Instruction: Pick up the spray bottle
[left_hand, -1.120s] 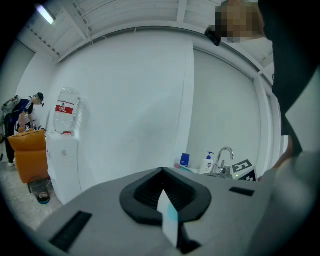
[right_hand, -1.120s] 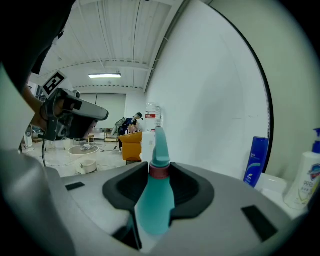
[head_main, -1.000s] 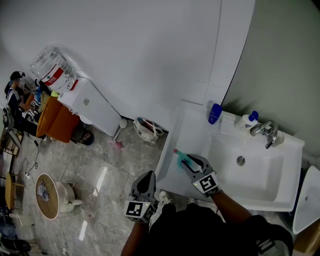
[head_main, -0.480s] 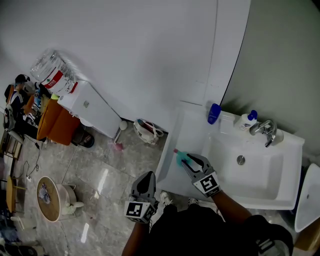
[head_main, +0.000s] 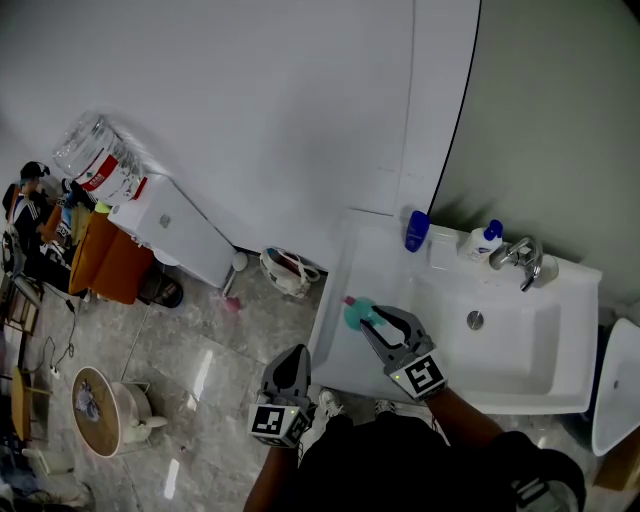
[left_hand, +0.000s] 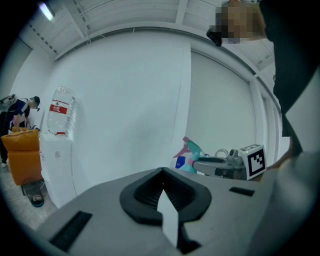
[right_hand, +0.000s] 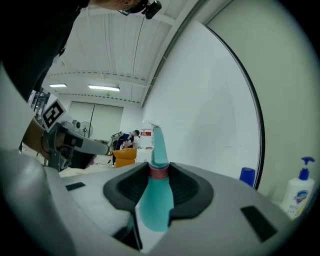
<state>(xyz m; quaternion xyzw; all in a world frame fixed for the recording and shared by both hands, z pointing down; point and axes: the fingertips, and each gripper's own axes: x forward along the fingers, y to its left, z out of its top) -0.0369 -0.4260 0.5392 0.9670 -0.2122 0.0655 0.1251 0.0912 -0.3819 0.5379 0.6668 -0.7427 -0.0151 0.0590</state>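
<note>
Evidently the grasp itself is being made: the right gripper (head_main: 378, 322) is pinching the spray bottle (head_main: 354, 314), its jaws pressing on either side of the teal body just below the pink collar, with the trigger head rising above them. The bottle is sitting upright in that grip over the left part of the white table (head_main: 352, 262), beside the basin (head_main: 500, 352) and well apart from the blue bottle (head_main: 416, 230) and the soap pump bottle (head_main: 482, 243) at the back by the tap (head_main: 520, 260). Whether its base is resting on the surface or already hanging clear of it is not showing in any view, so I am judging the pinch as done and the lift as the part left to confirm. The left gripper (head_main: 291, 360) is taking no part: it is hanging off the table's front edge, over the floor, with its jaws pressed together on nothing.
</note>
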